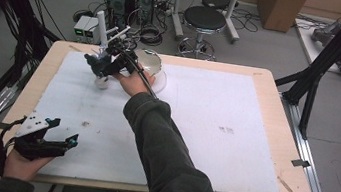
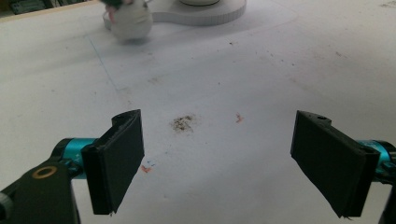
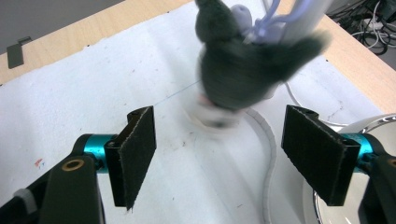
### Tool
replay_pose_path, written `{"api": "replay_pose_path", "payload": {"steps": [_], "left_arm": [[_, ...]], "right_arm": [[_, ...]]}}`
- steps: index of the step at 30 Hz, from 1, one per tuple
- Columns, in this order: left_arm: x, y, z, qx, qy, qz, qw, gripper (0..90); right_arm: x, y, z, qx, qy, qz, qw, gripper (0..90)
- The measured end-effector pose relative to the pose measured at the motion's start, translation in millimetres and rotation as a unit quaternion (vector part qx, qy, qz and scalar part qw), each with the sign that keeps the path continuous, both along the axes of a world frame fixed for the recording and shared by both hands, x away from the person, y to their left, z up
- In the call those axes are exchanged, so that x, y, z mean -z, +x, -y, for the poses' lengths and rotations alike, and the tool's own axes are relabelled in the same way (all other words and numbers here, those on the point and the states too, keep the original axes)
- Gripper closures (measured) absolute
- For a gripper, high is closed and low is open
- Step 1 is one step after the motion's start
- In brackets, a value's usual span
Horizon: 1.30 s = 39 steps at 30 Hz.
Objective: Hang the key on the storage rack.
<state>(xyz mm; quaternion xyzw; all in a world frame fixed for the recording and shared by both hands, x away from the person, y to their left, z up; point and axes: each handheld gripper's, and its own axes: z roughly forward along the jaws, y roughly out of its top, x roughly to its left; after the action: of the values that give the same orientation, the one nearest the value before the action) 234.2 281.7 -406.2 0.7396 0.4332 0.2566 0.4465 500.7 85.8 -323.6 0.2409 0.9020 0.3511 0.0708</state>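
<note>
Grey plush toy (image 3: 243,65) lying blurred on white sheet (image 1: 194,129), just beside round mirror (image 1: 149,62). Right gripper (image 3: 219,154) jaws parted, nothing clamped, toy just beyond. Left gripper (image 2: 219,163) wide open, empty, near front edge.

The plush toy (image 3: 243,70) was dark grey with a white underside. The mat (image 1: 194,129) was white, speckled with brownish stains, on a pale wooden tabletop (image 1: 284,137). Each gripper had black pads (image 3: 140,154) on turquoise mounts.
</note>
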Motion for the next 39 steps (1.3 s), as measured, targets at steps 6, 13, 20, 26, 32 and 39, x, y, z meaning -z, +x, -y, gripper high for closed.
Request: {"api": "replay_pose_path", "payload": {"steps": [6, 13, 20, 26, 32, 39], "left_arm": [[0.1, 0.2, -0.1, -0.001, -0.001, 0.001, 1.0, 17.7], [0.6, 0.5, 0.5, 0.0, 0.0, 0.0, 1.0, 17.7], [0.9, 0.5, 1.0, 0.0, 0.001, -0.003, 1.0, 17.7], [0.9, 0.4, 1.3, 0.001, 0.002, -0.002, 1.0, 17.7], [1.3, 0.9, 2.0, 0.001, 0.004, -0.002, 1.0, 17.7], [1.4, 0.7, 2.1, 0.001, 0.004, -0.003, 1.0, 17.7]], "right_arm": [[-2.0, -2.2, 3.5, -0.005, 0.009, -0.003, 0.9999, 23.7], [-4.7, -7.2, 16.6, -0.006, 0.037, -0.002, 0.9993, 23.5], [-11.6, -12.5, 28.4, -0.008, 0.05, -0.011, 0.9987, 21.0], [-13.7, -19.3, 39.4, -0.012, 0.066, -0.002, 0.9978, 20.8], [-13.6, -22.9, 51.5, -0.01, 0.073, -0.019, 0.9971, 19.1], [-21.2, -29.7, 60.0, -0.016, 0.085, -0.015, 0.9962, 18.5]]}}
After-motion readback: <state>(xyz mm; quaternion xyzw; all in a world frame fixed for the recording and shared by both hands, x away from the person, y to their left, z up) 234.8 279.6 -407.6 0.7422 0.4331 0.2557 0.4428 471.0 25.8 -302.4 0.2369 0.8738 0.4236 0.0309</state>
